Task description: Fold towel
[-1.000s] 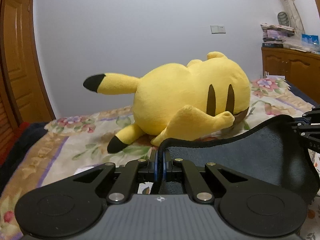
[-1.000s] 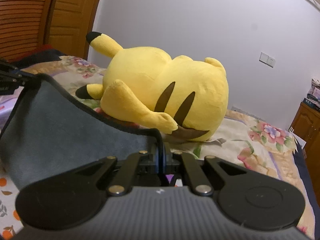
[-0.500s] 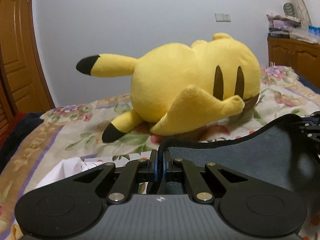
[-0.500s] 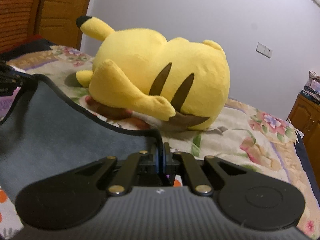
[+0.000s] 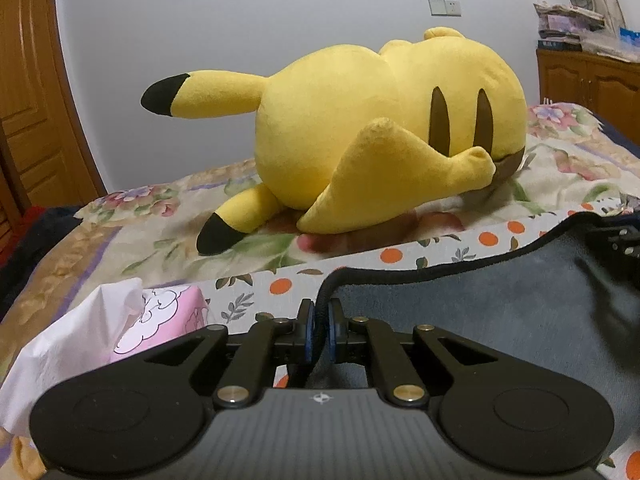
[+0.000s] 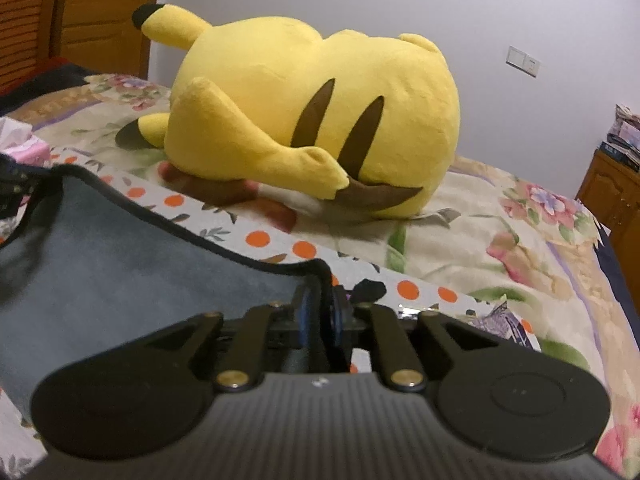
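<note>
The left gripper [image 5: 319, 322] is pinching tight on one corner of the towel [image 5: 472, 316]. Its two blue pads are squeezing the dark edge between them. The right gripper [image 6: 319, 312] is pinching tight on the other corner of the same towel [image 6: 120, 268]. The right gripper is also showing at the far right edge of the left view [image 5: 618, 236], dark and blurry. The left gripper is peeking in at the far left edge of the right view [image 6: 12, 184].

The towel is gray-blue with a black border. It is stretching between the two grippers and sagging a little in the middle. Under it is lying a white cloth with orange dots [image 5: 392, 254].

A pink tissue box [image 5: 160, 316] is sitting just left of the left gripper, with a white tissue [image 5: 72, 340] sticking out of it.

Behind the towel, a big yellow plush toy [image 5: 380, 132] is lying on its side on a flowery bed cover [image 6: 500, 224]. A wooden cabinet [image 5: 592, 76] is standing by the wall on the right. A wooden door [image 5: 28, 92] is standing on the left.
</note>
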